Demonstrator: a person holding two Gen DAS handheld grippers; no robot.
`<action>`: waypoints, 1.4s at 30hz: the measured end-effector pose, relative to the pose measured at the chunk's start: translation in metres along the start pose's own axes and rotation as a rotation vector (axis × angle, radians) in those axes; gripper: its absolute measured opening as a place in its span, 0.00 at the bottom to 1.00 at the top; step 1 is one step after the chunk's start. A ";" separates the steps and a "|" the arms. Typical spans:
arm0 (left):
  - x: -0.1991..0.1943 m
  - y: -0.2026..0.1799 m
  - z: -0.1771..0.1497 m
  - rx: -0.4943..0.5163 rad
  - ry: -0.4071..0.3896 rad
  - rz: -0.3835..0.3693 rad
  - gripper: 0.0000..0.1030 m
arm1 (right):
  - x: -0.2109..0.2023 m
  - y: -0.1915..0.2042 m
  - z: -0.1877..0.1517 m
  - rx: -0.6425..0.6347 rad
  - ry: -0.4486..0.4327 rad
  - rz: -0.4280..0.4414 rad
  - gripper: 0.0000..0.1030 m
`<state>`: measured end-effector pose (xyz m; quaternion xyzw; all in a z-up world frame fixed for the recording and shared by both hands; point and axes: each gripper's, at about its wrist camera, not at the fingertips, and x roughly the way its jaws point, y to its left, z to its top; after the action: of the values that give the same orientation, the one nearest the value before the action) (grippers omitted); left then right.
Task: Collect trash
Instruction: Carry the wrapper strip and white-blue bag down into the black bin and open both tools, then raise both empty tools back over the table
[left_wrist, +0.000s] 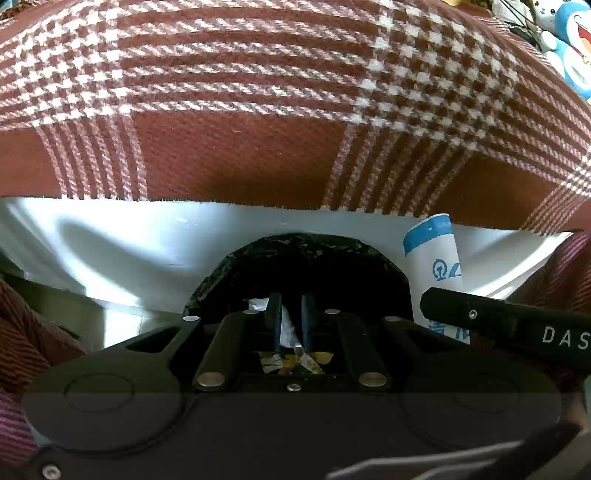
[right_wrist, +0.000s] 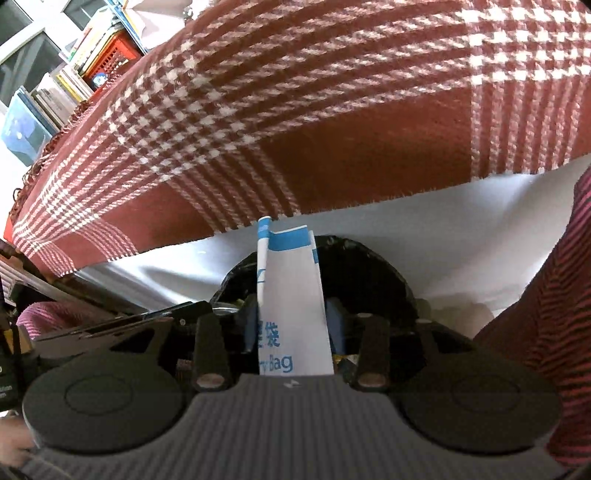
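Both tools hang over a black-lined trash bin, just below the near edge of a surface draped in a red-and-white plaid cloth. The left tool is nearly closed, pinching a scrap of crinkled clear wrapper. The right tool stands partly open around a white-and-blue paper bag; whether its pads press it is unclear. Likely best: part each tool fully only while it is centred above the bin mouth. Colourful wrappers seem to lie inside the bin.
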<state>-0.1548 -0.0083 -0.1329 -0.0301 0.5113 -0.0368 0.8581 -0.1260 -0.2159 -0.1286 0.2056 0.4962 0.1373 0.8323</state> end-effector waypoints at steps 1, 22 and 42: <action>0.000 0.000 0.000 0.001 -0.001 0.002 0.11 | -0.001 0.000 0.000 -0.001 -0.001 -0.001 0.53; -0.060 -0.006 0.024 0.068 -0.145 -0.007 0.47 | -0.043 0.018 0.022 -0.173 -0.095 0.009 0.78; -0.126 -0.032 0.116 0.207 -0.456 -0.054 0.76 | -0.134 0.026 0.132 -0.330 -0.458 0.000 0.89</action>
<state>-0.1135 -0.0272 0.0350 0.0369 0.2970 -0.1043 0.9484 -0.0736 -0.2783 0.0428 0.0928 0.2660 0.1664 0.9449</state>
